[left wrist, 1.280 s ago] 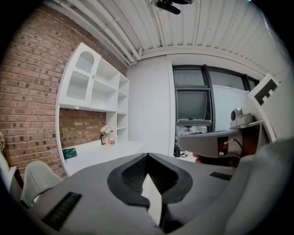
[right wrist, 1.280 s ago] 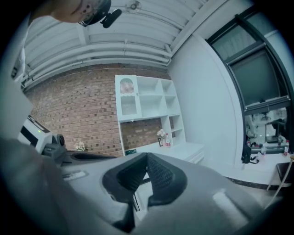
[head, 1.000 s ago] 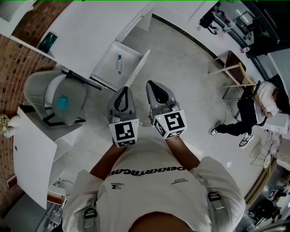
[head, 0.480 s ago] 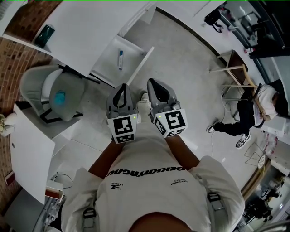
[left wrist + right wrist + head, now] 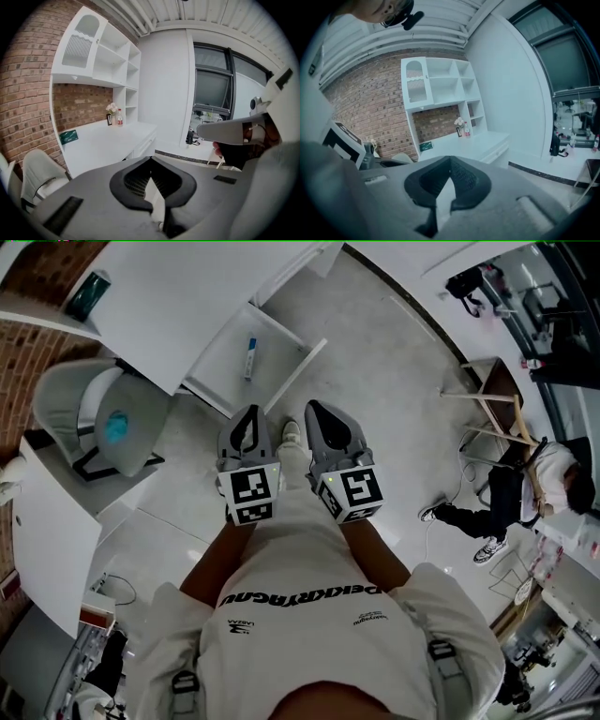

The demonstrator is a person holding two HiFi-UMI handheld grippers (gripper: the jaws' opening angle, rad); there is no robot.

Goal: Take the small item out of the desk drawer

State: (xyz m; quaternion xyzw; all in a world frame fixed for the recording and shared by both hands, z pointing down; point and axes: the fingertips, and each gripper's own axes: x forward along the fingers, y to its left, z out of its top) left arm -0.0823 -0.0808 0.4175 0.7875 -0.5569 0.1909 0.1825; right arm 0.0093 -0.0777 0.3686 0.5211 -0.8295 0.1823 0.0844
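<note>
**Tally by Kind**

Two tools: the left tool [image 5: 250,414] and the right tool [image 5: 316,412]. One desk [image 5: 178,306], one open drawer [image 5: 223,367], one small item [image 5: 250,357] inside. One grey chair [image 5: 64,409], one green box [image 5: 84,294], one bottle [image 5: 119,118], one bunch of flowers [image 5: 111,108], one seated person [image 5: 525,486].

Upper left of my head view: a white desk [image 5: 178,306] carries a dark green box [image 5: 86,294] at its corner. Its open drawer [image 5: 230,376] holds one small item [image 5: 250,357], lying flat.
</note>
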